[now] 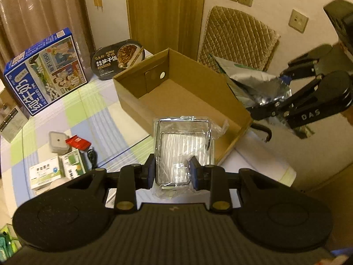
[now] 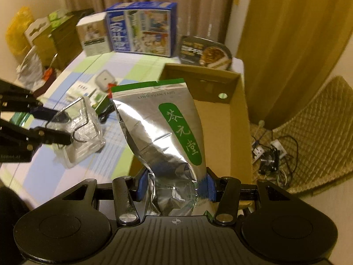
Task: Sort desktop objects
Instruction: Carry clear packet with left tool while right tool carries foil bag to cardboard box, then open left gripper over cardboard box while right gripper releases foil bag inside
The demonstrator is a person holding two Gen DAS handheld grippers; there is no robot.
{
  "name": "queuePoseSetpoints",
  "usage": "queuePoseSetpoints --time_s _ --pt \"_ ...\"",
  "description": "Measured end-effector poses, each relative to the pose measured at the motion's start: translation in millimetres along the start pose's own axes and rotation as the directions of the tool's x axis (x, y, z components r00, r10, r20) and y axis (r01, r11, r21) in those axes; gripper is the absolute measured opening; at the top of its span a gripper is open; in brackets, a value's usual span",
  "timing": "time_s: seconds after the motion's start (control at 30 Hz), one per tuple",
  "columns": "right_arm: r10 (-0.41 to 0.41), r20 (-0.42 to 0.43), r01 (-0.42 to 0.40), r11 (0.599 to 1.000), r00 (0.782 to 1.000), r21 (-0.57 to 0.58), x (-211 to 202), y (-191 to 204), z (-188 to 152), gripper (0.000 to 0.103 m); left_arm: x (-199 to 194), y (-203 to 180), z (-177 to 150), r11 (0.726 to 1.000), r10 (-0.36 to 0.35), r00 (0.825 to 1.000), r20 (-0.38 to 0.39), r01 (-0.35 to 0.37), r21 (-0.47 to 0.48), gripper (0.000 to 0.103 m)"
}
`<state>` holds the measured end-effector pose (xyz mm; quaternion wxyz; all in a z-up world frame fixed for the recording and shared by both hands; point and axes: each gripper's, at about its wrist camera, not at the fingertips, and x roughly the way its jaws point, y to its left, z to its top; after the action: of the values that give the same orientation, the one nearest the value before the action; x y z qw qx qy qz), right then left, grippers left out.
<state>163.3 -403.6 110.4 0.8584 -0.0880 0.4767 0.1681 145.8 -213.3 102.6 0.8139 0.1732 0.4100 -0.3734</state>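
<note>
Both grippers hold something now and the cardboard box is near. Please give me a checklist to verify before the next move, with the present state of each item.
1. Left gripper shut on the wire rack in plastic wrap: ok.
2. Right gripper shut on the foil pouch: ok.
3. Cardboard box open, visible floor bare: ok.
4. Rack hangs over the box's near edge, not yet inside: ok.
5. Pouch is gripped low and stands tall; slip risk: cannot tell.
6. Grippers apart from each other: ok.
</note>
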Motion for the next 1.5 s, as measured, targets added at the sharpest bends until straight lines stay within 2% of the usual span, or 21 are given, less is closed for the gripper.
queuePoseSetpoints --time_s 0.3,0.57,0.83,1.17,1.2,1.3,1.5 --pt "0.018 -0.004 -0.018 0.990 1.000 0.140 26 -47 15 0.048 41 -13 35 0.997 -0.041 0.999 0.001 0.041 -0.068 0.026" --pt "0.046 -0.021 -0.039 0.963 0.999 0.265 60 -88 24 0.048 96 -18 50 0.990 -0.078 0.997 -0.009 0.076 -0.121 0.026" --pt "0.051 -0.023 -0.042 0.952 0.998 0.303 85 -105 29 0.048 138 -24 53 0.994 -0.061 0.998 -0.033 0.058 -0.098 0.027" --pt "0.074 -0.009 -0.066 0.937 0.997 0.344 103 -109 24 0.048 142 -13 49 0.994 -0.031 0.999 -0.015 0.030 -0.102 0.027" --pt "0.083 0.008 -0.080 0.933 0.997 0.351 104 -111 23 0.050 140 -11 49 0.994 -0.027 1.000 -0.014 0.025 -0.103 0.027" --pt "0.101 0.060 -0.117 0.914 0.993 0.387 100 -117 22 0.068 136 -6 45 0.994 -0.020 1.000 -0.011 0.018 -0.106 0.027" --pt "0.074 0.095 -0.104 0.923 0.993 0.370 80 -113 22 0.073 122 6 36 0.992 -0.006 1.000 0.008 0.007 -0.125 0.030"
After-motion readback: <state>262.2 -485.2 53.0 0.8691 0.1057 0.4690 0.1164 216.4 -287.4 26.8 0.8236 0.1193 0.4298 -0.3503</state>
